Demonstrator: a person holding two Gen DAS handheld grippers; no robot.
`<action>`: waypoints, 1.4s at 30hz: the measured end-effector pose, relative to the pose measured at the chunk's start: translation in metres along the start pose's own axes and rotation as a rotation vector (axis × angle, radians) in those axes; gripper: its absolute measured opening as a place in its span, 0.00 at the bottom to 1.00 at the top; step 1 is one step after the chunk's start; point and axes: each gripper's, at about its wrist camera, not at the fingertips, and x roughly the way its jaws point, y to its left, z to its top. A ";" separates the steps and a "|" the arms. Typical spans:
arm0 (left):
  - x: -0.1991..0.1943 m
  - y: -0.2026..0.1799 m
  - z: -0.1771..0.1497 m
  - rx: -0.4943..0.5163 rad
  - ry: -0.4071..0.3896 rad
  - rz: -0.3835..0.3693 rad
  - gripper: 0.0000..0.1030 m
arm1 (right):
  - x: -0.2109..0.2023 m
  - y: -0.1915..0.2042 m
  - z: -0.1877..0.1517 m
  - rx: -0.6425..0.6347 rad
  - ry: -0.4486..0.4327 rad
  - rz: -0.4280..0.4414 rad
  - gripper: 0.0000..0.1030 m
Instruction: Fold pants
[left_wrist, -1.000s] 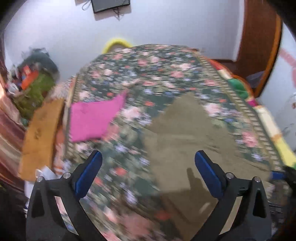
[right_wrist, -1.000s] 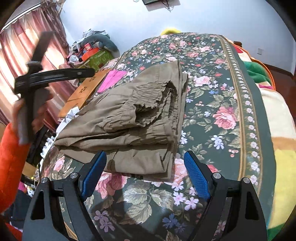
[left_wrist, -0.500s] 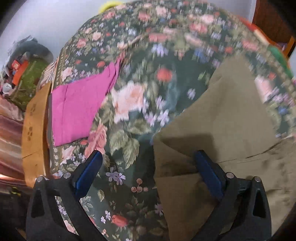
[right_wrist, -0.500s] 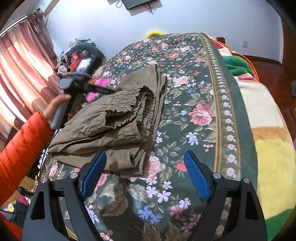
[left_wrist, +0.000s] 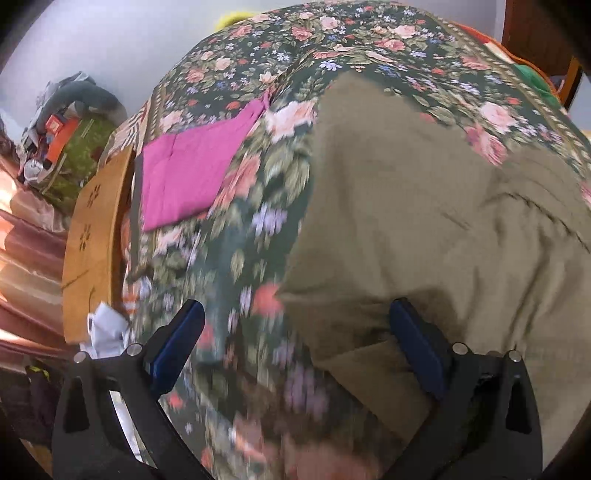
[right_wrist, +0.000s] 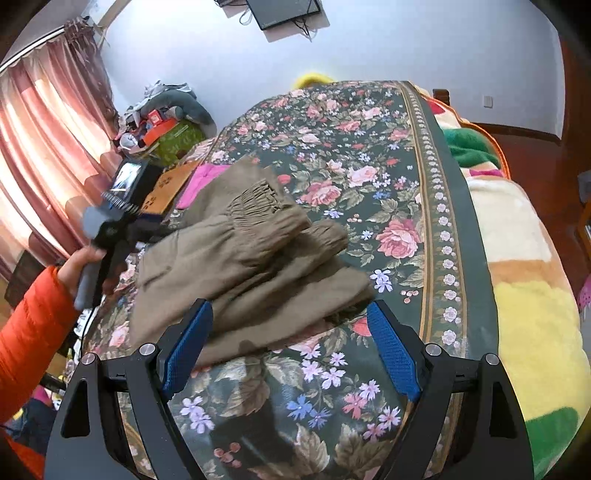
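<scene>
Pants (right_wrist: 251, 266) lie folded on the bed (right_wrist: 369, 155) — final fold pending. Left gripper (left_wrist: 295, 345) and right gripper (right_wrist: 291, 347) both spread, empty.

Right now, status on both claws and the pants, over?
Left claw open, low over the khaki pants' edge. Right claw open, empty, at their near edge. Pants partly folded, bunched on the floral bedspread. Pink cloth lies apart, clear.
</scene>
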 end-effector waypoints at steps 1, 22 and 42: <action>-0.007 0.002 -0.009 -0.009 -0.005 -0.012 0.99 | -0.001 0.001 0.000 -0.003 -0.002 0.002 0.81; -0.067 0.025 -0.115 -0.175 -0.140 -0.075 0.73 | 0.037 -0.009 -0.015 -0.032 0.079 0.014 0.36; -0.086 0.068 -0.080 -0.262 -0.219 -0.140 0.76 | 0.036 -0.016 0.036 -0.076 0.052 -0.047 0.41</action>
